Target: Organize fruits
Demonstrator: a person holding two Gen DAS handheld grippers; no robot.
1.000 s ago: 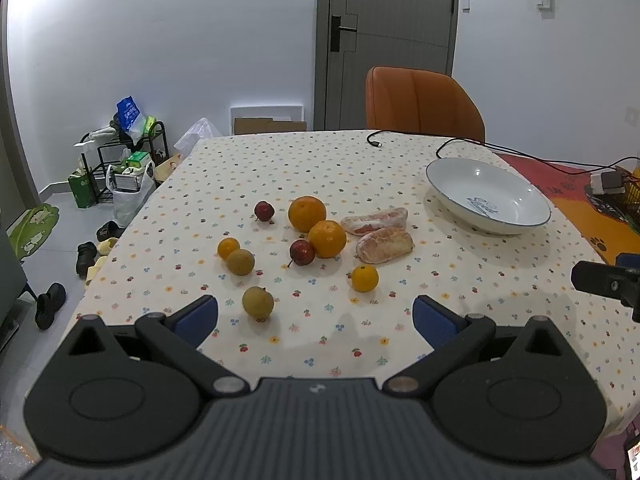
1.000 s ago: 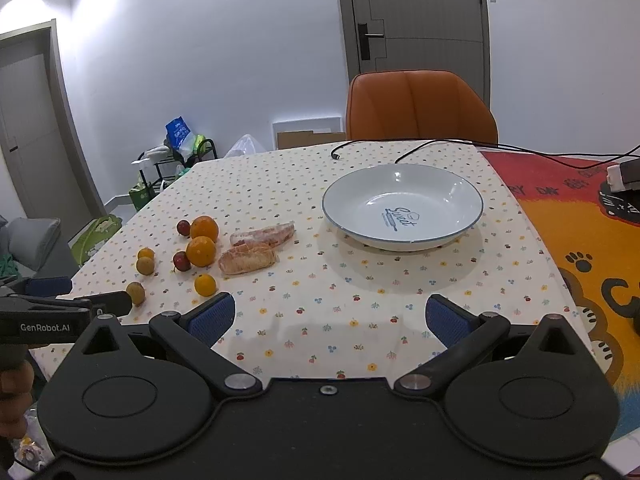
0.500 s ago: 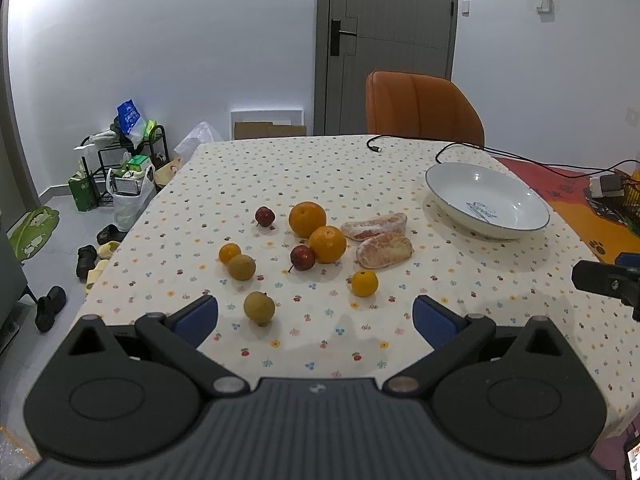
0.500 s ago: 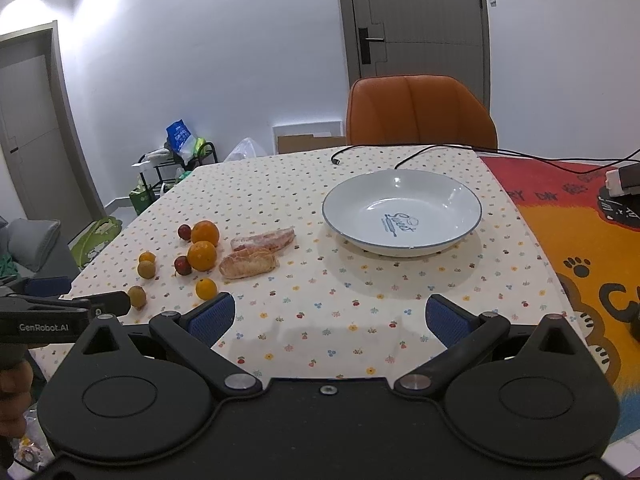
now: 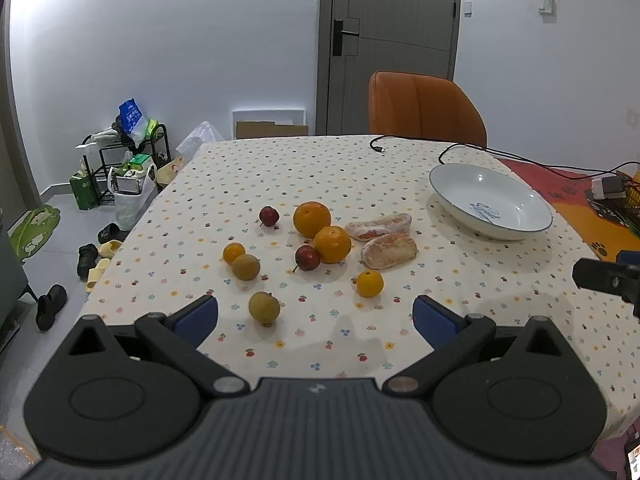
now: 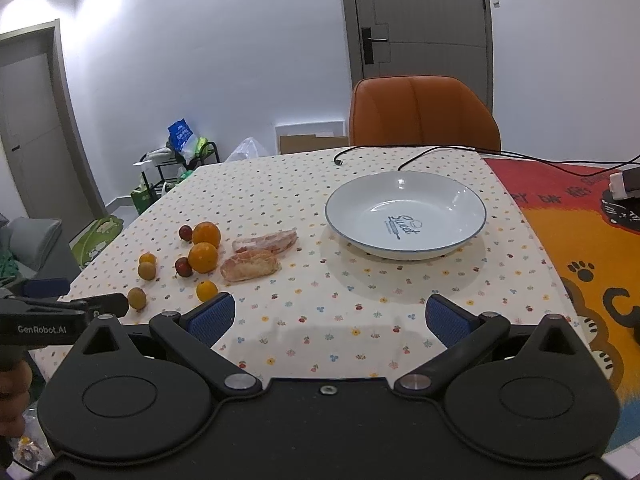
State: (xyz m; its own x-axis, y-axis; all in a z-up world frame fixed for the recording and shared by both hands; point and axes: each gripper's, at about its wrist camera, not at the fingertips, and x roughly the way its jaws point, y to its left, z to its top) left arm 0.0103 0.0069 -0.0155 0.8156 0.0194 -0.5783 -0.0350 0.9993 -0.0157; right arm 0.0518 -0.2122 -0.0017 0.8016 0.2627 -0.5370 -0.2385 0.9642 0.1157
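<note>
A white-walled room with a grey door (image 5: 394, 48) and an orange chair (image 5: 426, 110) is framing the flower-print surface (image 5: 320, 168). Through my left camera, I am holding my left tool (image 5: 316, 316) spread wide and empty near the fruits (image 5: 320, 240), which are lying loose mid-surface, left of the white plate (image 5: 490, 200). Through my right camera, my right tool (image 6: 326, 318) is gaping too, gripping nothing, facing the bare plate (image 6: 406, 214); the fruits (image 6: 208, 250) are sitting well left of it.

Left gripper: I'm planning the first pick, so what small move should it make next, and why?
Probably ease the left gripper forward and down over the brown fruit. It is open and empty, that fruit lies nearest between its fingers, and the plate holds nothing.
</note>
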